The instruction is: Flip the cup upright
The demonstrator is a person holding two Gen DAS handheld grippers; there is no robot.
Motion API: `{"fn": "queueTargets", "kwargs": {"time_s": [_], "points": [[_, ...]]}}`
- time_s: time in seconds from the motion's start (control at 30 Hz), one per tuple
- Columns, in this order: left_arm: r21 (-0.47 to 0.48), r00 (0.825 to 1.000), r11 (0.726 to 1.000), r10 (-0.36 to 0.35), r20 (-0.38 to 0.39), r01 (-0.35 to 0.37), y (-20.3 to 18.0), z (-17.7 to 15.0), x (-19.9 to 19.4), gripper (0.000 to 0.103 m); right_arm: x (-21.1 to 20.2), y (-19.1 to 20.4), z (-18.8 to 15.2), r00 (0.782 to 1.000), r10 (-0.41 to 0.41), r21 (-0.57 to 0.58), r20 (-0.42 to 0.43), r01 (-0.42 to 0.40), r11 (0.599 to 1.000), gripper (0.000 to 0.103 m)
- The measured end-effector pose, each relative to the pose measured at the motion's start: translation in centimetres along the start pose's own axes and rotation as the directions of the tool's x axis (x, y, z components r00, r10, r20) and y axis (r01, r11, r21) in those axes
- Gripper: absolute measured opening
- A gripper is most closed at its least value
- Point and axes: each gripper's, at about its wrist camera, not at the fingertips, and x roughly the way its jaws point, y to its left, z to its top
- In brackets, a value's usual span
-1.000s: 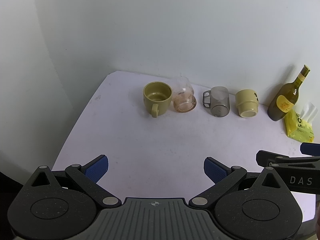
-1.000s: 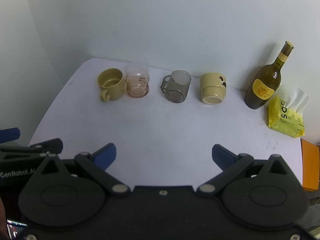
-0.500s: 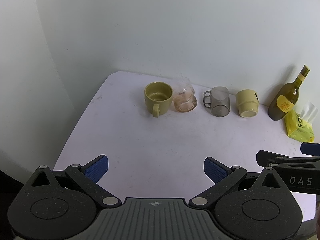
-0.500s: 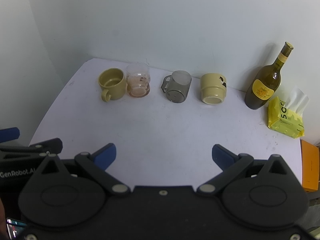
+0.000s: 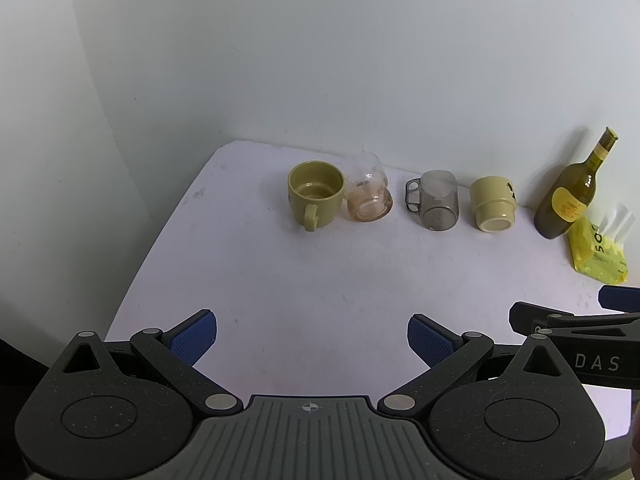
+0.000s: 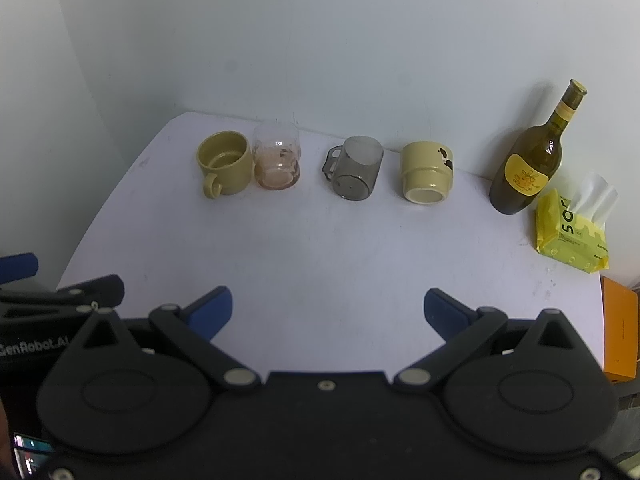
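Several cups stand in a row at the back of the white table (image 5: 320, 280) (image 6: 320, 248). An olive mug (image 5: 316, 194) (image 6: 225, 163) stands upright at the left, its handle towards me. Beside it is a clear pinkish glass (image 5: 369, 196) (image 6: 277, 160), upright. A grey transparent mug (image 5: 437, 200) (image 6: 357, 168) and a cream cup (image 5: 493, 204) (image 6: 426, 172) stand upside down. My left gripper (image 5: 312, 338) and right gripper (image 6: 328, 306) are both open and empty, near the table's front edge, far from the cups.
A dark green wine bottle (image 5: 572, 196) (image 6: 528, 160) stands at the back right against the wall. A yellow tissue pack (image 5: 600, 248) (image 6: 572, 232) lies next to it. An orange box (image 6: 620, 340) sits past the table's right edge. Each gripper shows at the other view's side.
Almost nothing has changed. Both views have drifted very slightly; the cups stand as before and both grippers stay open.
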Motion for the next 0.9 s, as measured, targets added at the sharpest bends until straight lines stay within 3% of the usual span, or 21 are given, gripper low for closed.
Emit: {"fn": "queueTargets", "kwargs": {"time_s": [0.9], "points": [[-0.001, 1.000, 1.000, -0.003, 0.001, 0.003, -0.2, -1.1, -0.5, 0.103, 0.3, -0.5, -0.4, 1.000, 0.004, 0.000, -0.009, -0.004, 1.000, 0.103]]}}
